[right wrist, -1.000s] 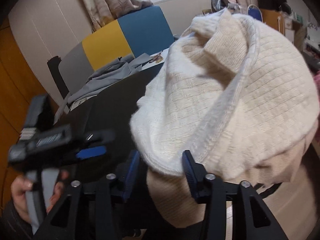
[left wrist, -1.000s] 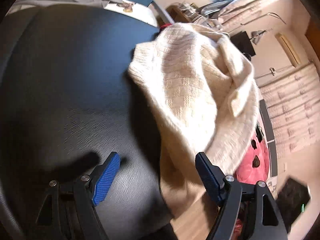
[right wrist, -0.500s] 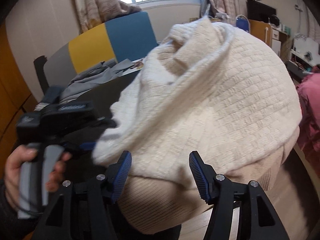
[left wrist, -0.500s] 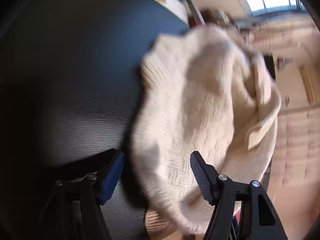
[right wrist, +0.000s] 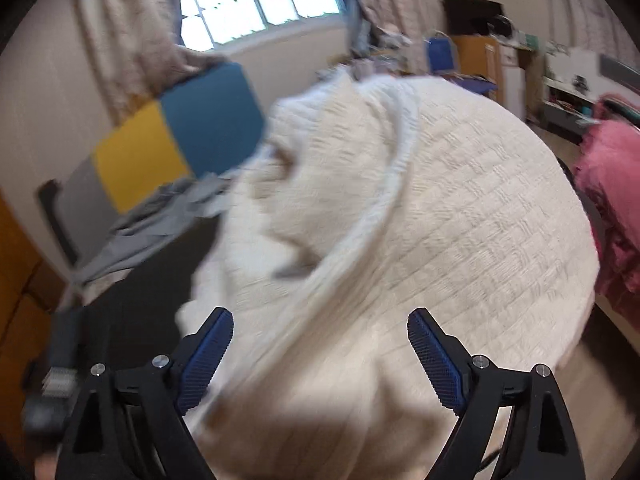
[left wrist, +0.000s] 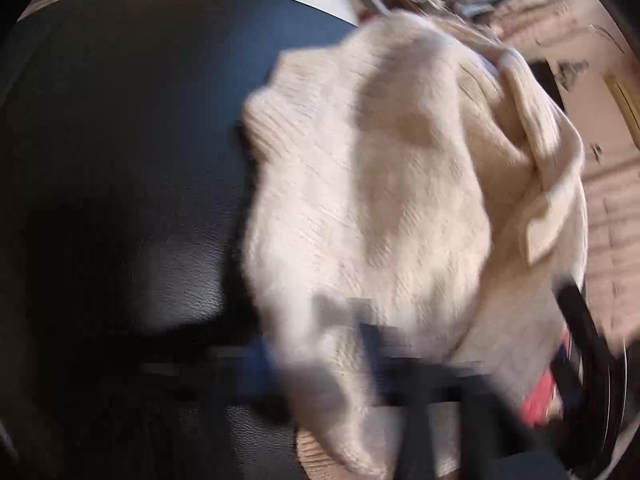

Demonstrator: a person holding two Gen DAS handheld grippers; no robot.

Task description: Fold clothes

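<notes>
Sweater [right wrist: 440, 208], cream knit, lies bunched on the right part of a black table [left wrist: 120, 160], its lower edge hanging past the table's near edge.

Left claw [left wrist: 340, 364]: blurred in its own view. Its dark fingers show as smears drawn together at 6 o'clock, with a fold of the sweater's lower edge between them. State: closed on the sweater.

Right claw [right wrist: 320, 356]: jaws opening, wide apart. Blue pads [right wrist: 208, 356] stand at 7 and 5 o'clock in its view. Sweater cloth fills the gap between them; neither pad presses on it.

Sweater: ribbed hem [left wrist: 316, 452] at 6 o'clock in the left view, a thick rolled seam running from 12 toward 7 o'clock in the right view, waffle texture at 3 o'clock.

Edges and room: bare table surface from 7 to 11 o'clock in the left view. Grey cloth [right wrist: 136, 232] lies at the far edge, 9 o'clock in the right view. Pink fabric [right wrist: 612, 184] sits at 3 o'clock, off the table.
</notes>
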